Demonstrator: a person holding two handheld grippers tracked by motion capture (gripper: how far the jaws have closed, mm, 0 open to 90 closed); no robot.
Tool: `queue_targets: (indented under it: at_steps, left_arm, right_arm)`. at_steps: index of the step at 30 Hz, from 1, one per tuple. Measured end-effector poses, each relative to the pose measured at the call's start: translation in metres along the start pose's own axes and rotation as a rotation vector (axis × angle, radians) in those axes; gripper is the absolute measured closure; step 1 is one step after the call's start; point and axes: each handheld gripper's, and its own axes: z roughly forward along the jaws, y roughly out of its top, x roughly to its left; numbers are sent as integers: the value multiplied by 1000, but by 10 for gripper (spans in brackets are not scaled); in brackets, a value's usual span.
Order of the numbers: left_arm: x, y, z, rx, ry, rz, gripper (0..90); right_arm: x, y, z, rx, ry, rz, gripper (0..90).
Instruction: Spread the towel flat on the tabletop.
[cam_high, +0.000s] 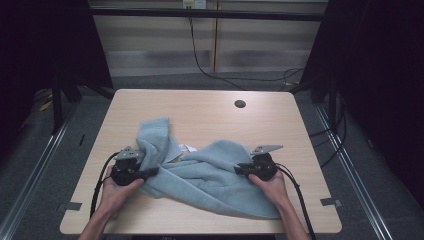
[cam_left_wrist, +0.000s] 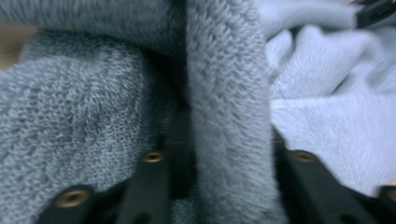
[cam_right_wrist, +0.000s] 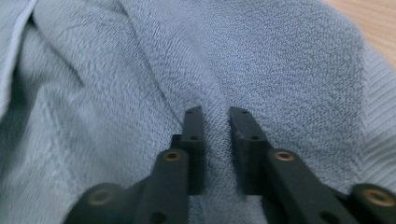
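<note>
- The left tool (cam_high: 150, 172) is pinching a thick fold of the blue towel (cam_high: 210, 175) at its left edge; the right tool (cam_high: 239, 170) is nipping a thin ridge on its right side.
- The towel is lying crumpled across the tabletop (cam_high: 210, 107)'s near half.
- Judging ahead, the thin ridge may be slipping free when pulled; bunched folds beyond it may be dragging unevenly.

High view overlooks table (cam_high: 210, 107); gripper views hug towel (cam_high: 200, 175).

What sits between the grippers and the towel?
Nothing visible. The left gripper has a thick fold of the towel pinched between its jaws; the right gripper has a thin ridge of towel between its nearly closed jaws.
</note>
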Motion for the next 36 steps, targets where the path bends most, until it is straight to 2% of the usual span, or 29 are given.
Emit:
queue_targets:
  at_steps: [1, 3, 4, 5, 6, 8, 10, 11, 13, 14, 15, 16, 17, 18, 19, 20, 21, 22, 23, 25, 26, 27, 28, 31, 32, 33, 34, 35, 36]
  left_arm:
    - [0, 0, 0, 0, 0, 0, 768]
    - [9, 5, 5, -11, 27, -20, 783]
    - [19, 7, 14, -46, 27, -56, 783]
    - [19, 7, 14, -46, 27, -56, 781]
    - [25, 7, 18, -70, -1, -100, 781]
    - [26, 9, 23, -70, -12, -82, 760]
    - [25, 15, 24, -71, -19, -90, 699]
    - [23, 17, 26, -82, -25, -91, 699]
    - [19, 18, 29, -91, -45, -118, 653]
    - [15, 20, 26, -105, -63, -140, 556]
    - [13, 22, 21, -120, -65, -150, 522]
    - [13, 22, 21, -120, -65, -150, 483]
    - [8, 25, 7, -135, -42, -129, 452]
    - [5, 26, 0, -137, -37, -115, 427]
    - [5, 26, 0, -137, -37, -115, 422]
    - [-1, 24, -15, -157, -29, -107, 422]
    - [-1, 24, -15, -157, -29, -107, 428]
    - [-6, 19, -26, -162, -35, -90, 446]
    - [-8, 17, -30, -174, -32, -95, 446]
    - [-12, 13, -39, -174, -17, -69, 478]
    - [-15, 11, -44, -181, -11, -77, 485]
    - [-16, 10, -47, -180, -17, -70, 485]
    - [-16, 10, -47, -180, -17, -70, 491]
    - [-19, 4, -53, -176, -27, -74, 510]
    - [-18, -1, -50, -146, -11, -55, 527]
    - [-18, -1, -50, -146, -11, -55, 535]
    - [-14, -6, -44, -119, -19, -74, 540]
    - [-12, -9, -41, -103, -17, -73, 551]
    - [-12, -9, -41, -103, -17, -73, 551]
  right_arm:
    - [2, -2, -3, 7, 8, -6, 817]
    - [9, -7, -8, 33, 33, -21, 825]
    - [13, -10, -11, 42, 47, -29, 826]
    - [13, -10, -11, 42, 47, -29, 826]
    - [19, -13, -13, 48, 53, -33, 826]
    - [35, -25, -19, 53, 99, -29, 826]
    - [47, -30, -21, 70, 132, -41, 825]
    - [47, -30, -21, 70, 132, -41, 825]
    - [59, -35, -22, 76, 158, -32, 824]
    - [71, -40, -24, 84, 182, -36, 815]
    - [76, -41, -25, 89, 192, -39, 809]
    - [79, -41, -27, 88, 197, -46, 795]
    - [81, -41, -29, 75, 195, -55, 772]
    - [80, -39, -31, 56, 197, -56, 757]
    - [80, -39, -31, 56, 197, -56, 757]
    - [73, -34, -35, 15, 187, -41, 715]
    - [69, -30, -37, -4, 173, -36, 704]
    - [65, -26, -39, -18, 159, -32, 695]
    - [60, -21, -41, -37, 150, -28, 679]
    - [50, -12, -42, -63, 126, -19, 648]
    - [46, -9, -42, -71, 119, -15, 631]
    - [40, -3, -41, -84, 109, -6, 624]
    - [40, -3, -41, -84, 109, -6, 624]
    - [24, 12, -29, -90, 72, -9, 571]
    - [21, 15, -23, -83, 53, -21, 561]
    - [17, 17, -18, -82, 45, -19, 545]
    - [13, 19, -11, -75, 52, -10, 535]
    - [9, 19, -5, -64, 38, -3, 521]
    - [9, 19, -5, -64, 38, -3, 521]
